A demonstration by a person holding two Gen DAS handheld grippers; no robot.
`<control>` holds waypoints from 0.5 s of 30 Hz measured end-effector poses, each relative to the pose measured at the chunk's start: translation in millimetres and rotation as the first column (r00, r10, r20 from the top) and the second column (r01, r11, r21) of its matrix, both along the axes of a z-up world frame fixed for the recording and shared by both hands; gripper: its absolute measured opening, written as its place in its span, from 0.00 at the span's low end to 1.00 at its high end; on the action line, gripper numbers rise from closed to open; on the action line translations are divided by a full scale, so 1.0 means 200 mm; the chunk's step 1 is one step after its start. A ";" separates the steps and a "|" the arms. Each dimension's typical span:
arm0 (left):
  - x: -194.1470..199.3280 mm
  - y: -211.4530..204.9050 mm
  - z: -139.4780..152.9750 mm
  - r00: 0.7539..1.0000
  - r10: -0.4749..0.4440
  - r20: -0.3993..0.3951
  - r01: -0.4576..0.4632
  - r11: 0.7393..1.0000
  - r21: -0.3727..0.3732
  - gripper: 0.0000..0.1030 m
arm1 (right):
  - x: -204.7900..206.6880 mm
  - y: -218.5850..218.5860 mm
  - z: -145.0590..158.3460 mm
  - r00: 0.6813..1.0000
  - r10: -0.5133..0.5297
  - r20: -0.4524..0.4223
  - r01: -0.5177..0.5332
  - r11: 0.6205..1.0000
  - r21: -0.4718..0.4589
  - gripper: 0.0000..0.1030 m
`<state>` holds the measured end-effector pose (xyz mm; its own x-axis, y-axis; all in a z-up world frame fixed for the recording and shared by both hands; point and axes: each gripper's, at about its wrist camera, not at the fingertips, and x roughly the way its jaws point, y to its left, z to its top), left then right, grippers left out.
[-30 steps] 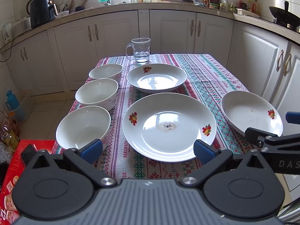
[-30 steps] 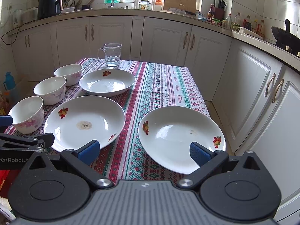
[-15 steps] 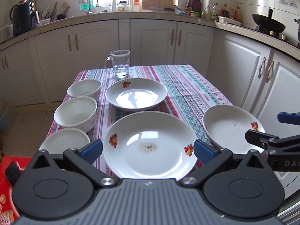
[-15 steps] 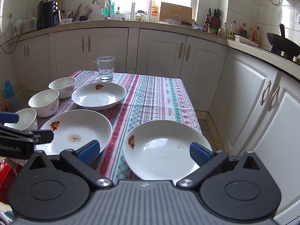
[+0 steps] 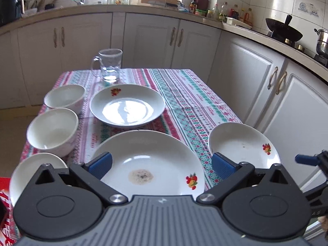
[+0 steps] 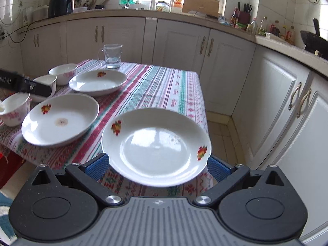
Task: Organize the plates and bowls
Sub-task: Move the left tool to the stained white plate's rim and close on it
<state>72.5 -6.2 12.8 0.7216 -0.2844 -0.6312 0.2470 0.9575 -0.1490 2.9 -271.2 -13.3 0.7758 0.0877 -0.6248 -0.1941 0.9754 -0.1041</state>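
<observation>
Left gripper (image 5: 162,165) spread wide, empty, above the near rim of the large plate (image 5: 147,164). Right gripper (image 6: 156,165) likewise agape, straddling the smaller plate (image 6: 156,146) at the tablecloth's (image 6: 164,88) near corner. Three bowls (image 5: 53,130) lined along the left edge.

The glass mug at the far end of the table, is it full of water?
No, the glass mug holds only a shallow layer of water at its bottom; the rest is empty.

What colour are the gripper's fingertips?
Blue pads on black arms, clearest in the right wrist view.
</observation>
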 end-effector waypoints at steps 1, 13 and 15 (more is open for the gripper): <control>0.01 -0.01 -0.01 1.000 -0.006 -0.007 0.007 1.000 0.007 0.99 | 0.00 -0.01 -0.02 1.000 0.004 -0.011 -0.004 1.000 0.005 1.00; 0.16 -0.20 -0.06 0.988 -0.148 -0.051 0.154 0.981 0.118 0.99 | 0.11 -0.07 -0.27 0.993 0.017 -0.118 -0.011 0.999 0.051 1.00; 0.19 -0.24 -0.07 0.983 -0.174 -0.064 0.181 0.975 0.127 0.99 | 0.14 -0.08 -0.29 0.992 0.023 -0.127 -0.018 0.999 0.046 1.00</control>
